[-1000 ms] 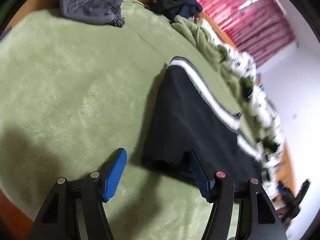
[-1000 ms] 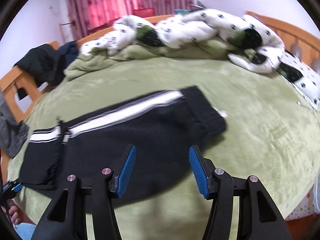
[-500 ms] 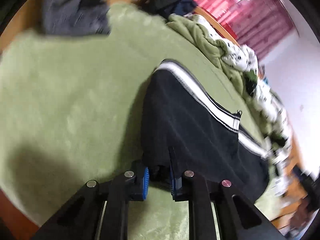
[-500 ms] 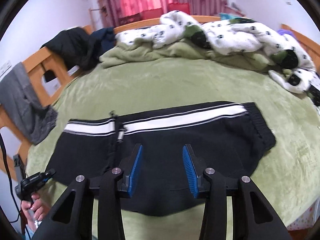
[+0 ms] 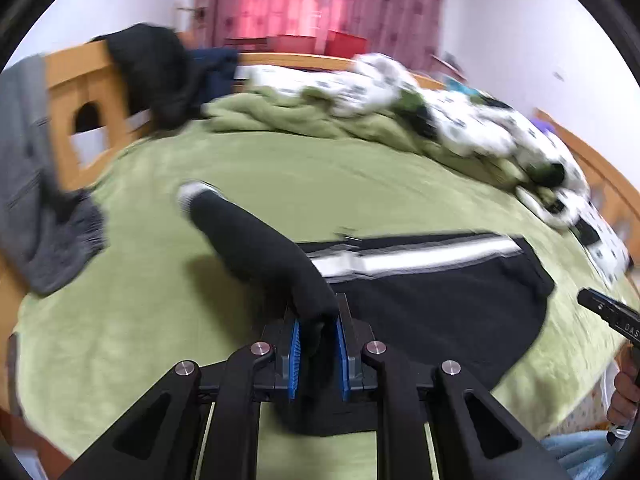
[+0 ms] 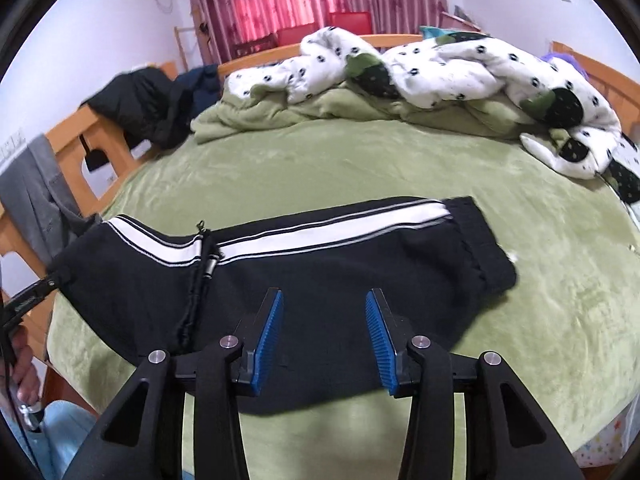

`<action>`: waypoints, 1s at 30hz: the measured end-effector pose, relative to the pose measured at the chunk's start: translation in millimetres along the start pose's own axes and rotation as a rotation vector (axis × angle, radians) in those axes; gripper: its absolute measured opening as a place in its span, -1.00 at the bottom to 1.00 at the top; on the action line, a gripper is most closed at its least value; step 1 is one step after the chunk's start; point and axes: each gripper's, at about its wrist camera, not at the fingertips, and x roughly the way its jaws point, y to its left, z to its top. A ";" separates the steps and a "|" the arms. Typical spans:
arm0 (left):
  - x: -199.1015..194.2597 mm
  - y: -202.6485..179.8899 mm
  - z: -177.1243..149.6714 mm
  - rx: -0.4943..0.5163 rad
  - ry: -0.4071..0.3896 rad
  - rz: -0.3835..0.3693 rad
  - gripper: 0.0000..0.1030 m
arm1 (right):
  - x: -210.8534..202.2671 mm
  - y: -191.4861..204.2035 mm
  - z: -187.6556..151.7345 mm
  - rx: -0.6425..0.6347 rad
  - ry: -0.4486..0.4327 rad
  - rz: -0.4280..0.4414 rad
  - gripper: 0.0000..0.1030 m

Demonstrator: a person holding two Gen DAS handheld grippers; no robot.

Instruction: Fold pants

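We find the green blanket (image 6: 360, 168) filling mid-frame as folding surface. The black striped pants (image 6: 320, 280) lie across its centre. The left gripper (image 5: 316, 344) pinches one pants end, raised for folding over; only the left view shows this. The right gripper (image 6: 324, 336), lower centre, stands spread, pinching nothing.

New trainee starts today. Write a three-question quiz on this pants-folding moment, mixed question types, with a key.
1. True or false: the left gripper is shut on the black pants.
2. The right gripper is: A) open above the pants, B) clamped on the blanket, C) holding a grey garment.
3. What colour is the stripe along the pants?

Key: 1 true; 2 A; 3 white.
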 end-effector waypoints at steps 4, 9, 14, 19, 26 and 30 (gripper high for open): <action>35.5 -62.4 -17.4 0.053 0.059 -0.128 -0.73 | -13.1 -43.8 -17.2 0.068 0.012 -0.043 -0.16; 76.5 -104.8 -65.1 0.106 0.182 -0.212 -0.73 | -24.9 -80.2 -28.2 0.138 -0.007 -0.089 -0.16; 72.7 -87.8 -74.1 0.024 0.241 -0.298 -0.66 | -17.9 -93.7 -33.2 0.193 0.011 -0.042 -0.16; 27.8 -55.4 -55.8 0.020 0.187 -0.363 0.03 | -4.1 -73.6 -26.7 0.209 0.044 0.041 -0.12; -0.9 20.5 -39.7 -0.066 0.040 -0.083 0.21 | 28.1 5.7 -25.2 0.073 0.099 0.140 -0.10; 8.9 64.9 -42.1 -0.182 0.062 -0.031 0.21 | 64.4 46.3 -32.1 0.024 0.175 0.169 -0.11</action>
